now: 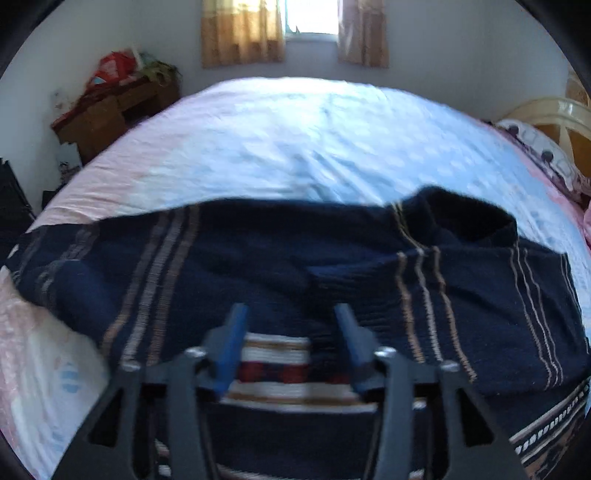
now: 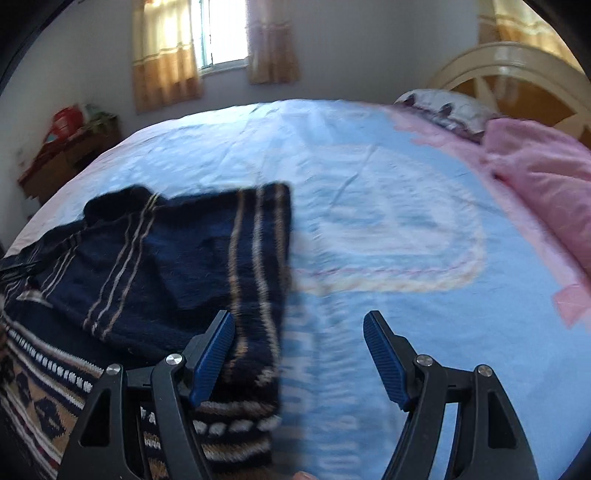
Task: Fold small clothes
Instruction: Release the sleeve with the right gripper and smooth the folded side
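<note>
A navy knitted sweater (image 1: 258, 266) with tan stripes and a patterned hem lies on the bed, its sleeves folded in over the body. My left gripper (image 1: 291, 314) is open and empty, hovering just above the sweater's middle. The sweater also shows in the right wrist view (image 2: 155, 266), at the left. My right gripper (image 2: 299, 321) is open and empty, its left finger (image 2: 214, 350) over the sweater's right edge and its right finger over bare sheet.
The bed has a light blue and pink sheet (image 2: 388, 229). A pink blanket (image 2: 539, 192) and a pillow (image 2: 443, 107) lie at the headboard (image 2: 509, 62). A wooden side table (image 1: 110, 107) with clutter stands by the wall under a curtained window (image 1: 310, 22).
</note>
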The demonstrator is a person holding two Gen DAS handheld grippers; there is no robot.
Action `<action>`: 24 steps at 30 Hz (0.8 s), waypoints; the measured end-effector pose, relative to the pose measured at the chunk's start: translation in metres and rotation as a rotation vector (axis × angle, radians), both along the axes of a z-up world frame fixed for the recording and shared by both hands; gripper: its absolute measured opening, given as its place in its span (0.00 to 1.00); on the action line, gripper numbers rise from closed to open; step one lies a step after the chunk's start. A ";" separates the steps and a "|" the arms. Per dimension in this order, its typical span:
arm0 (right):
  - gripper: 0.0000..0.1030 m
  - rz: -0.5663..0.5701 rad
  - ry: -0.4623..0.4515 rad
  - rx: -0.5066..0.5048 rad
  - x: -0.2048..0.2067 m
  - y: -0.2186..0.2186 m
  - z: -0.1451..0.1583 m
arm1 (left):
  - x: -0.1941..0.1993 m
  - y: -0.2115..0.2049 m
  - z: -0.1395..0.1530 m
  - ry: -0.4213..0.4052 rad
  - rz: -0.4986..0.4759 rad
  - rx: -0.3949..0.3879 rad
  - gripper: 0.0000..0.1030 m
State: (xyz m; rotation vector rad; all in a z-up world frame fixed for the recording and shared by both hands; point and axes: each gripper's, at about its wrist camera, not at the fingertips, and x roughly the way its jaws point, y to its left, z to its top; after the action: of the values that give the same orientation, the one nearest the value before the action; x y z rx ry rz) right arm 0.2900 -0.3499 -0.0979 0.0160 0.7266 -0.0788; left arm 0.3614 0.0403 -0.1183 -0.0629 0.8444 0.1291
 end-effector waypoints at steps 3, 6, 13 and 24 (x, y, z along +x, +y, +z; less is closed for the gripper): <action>0.71 0.140 -0.044 0.009 -0.003 0.029 0.019 | -0.002 0.008 0.006 -0.038 0.024 0.056 0.63; 0.71 0.216 -0.002 -0.005 0.010 0.055 0.015 | 0.007 0.007 0.004 -0.025 0.035 0.069 0.63; 0.71 0.179 0.160 0.034 0.028 0.049 -0.028 | 0.015 -0.010 -0.021 0.029 0.012 0.137 0.66; 0.71 0.114 0.220 0.179 0.012 0.005 -0.031 | 0.003 -0.008 -0.020 0.022 -0.041 0.047 0.84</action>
State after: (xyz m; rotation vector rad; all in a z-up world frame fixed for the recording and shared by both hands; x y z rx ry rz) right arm 0.3016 -0.3451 -0.1293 0.1387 0.9510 0.0951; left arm 0.3643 0.0325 -0.1378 -0.0003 0.8639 0.1109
